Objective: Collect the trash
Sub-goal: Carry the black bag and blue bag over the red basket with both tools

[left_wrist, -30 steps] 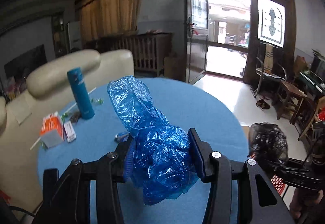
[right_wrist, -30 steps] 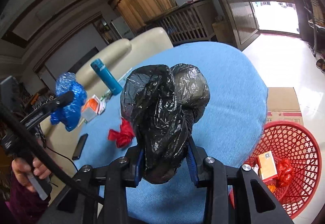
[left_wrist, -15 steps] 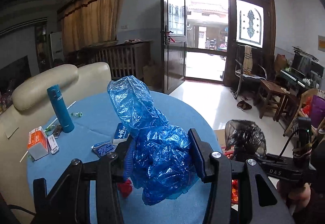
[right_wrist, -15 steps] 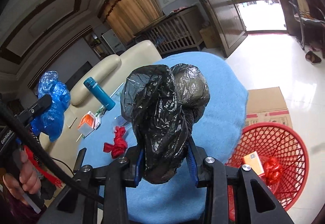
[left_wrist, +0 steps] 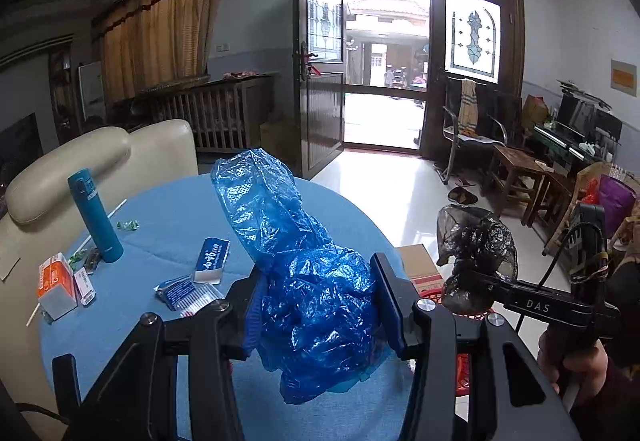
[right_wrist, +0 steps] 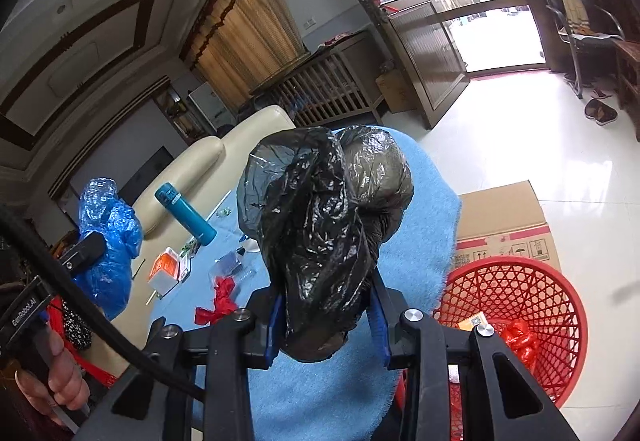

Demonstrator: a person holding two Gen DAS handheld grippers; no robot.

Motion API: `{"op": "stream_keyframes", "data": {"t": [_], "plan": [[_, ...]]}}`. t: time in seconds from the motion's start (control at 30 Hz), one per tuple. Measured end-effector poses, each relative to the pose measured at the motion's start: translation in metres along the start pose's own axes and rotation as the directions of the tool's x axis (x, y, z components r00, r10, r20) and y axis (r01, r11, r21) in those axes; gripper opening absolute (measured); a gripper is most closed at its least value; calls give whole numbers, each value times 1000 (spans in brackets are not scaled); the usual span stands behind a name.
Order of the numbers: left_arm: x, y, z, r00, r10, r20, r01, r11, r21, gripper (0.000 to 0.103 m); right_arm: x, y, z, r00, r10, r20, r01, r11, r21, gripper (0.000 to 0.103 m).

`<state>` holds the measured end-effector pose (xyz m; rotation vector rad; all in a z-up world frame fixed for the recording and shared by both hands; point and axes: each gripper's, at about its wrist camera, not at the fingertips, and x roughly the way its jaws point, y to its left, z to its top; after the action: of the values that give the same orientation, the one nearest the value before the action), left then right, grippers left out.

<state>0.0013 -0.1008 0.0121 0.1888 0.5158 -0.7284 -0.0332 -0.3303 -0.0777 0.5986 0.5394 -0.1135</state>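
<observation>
My left gripper (left_wrist: 318, 297) is shut on a crumpled blue plastic bag (left_wrist: 304, 261), held above the round blue table (left_wrist: 160, 237). A crumpled black plastic bag (right_wrist: 320, 225) is clamped in my right gripper (right_wrist: 326, 311), which hangs over the table's right edge. Just beyond that edge, on the floor, stands a red mesh basket (right_wrist: 552, 305) with a red ribbon and a small box inside. In the left wrist view the black bag (left_wrist: 476, 257) and right gripper (left_wrist: 460, 291) show at the right. The blue bag (right_wrist: 108, 241) appears far left in the right wrist view.
On the table lie a teal bottle (left_wrist: 95, 215), an orange-white carton (left_wrist: 56, 285), blue packets (left_wrist: 211, 259), a red ribbon (right_wrist: 222, 301) and small wrappers. A cardboard box (right_wrist: 504, 225) sits behind the basket. A cream chair (left_wrist: 100, 157) stands at the table's far side.
Both grippers have swung to the right with their bags still held. The red basket has come closer and larger in the right wrist view. The blue packets have entered the left wrist view.
</observation>
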Motion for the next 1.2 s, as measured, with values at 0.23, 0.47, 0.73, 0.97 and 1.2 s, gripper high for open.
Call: {"op": "stream_keyframes", "data": {"t": [0.23,0.47,0.73,0.97,1.2], "plan": [[17,-24,10,997,-66,-30,67,997,24,51,-19,-19,8,999,-19,39,18,999,27,38],[37,-66,16,989,-138,-61,144,985,97,51,-47,-56,17,993,-68,95,60,994,88,38],[63,-100,19,960,-249,-125,264,956,128,51,-66,-97,22,990,-123,67,114,985,132,38],[100,-124,3,911,-319,-261,353,931,91,51,-77,-130,23,979,-205,-6,205,971,124,38],[123,-136,-23,875,-324,-359,369,928,61,52,-66,-152,20,966,-221,-132,236,966,105,38]]}}
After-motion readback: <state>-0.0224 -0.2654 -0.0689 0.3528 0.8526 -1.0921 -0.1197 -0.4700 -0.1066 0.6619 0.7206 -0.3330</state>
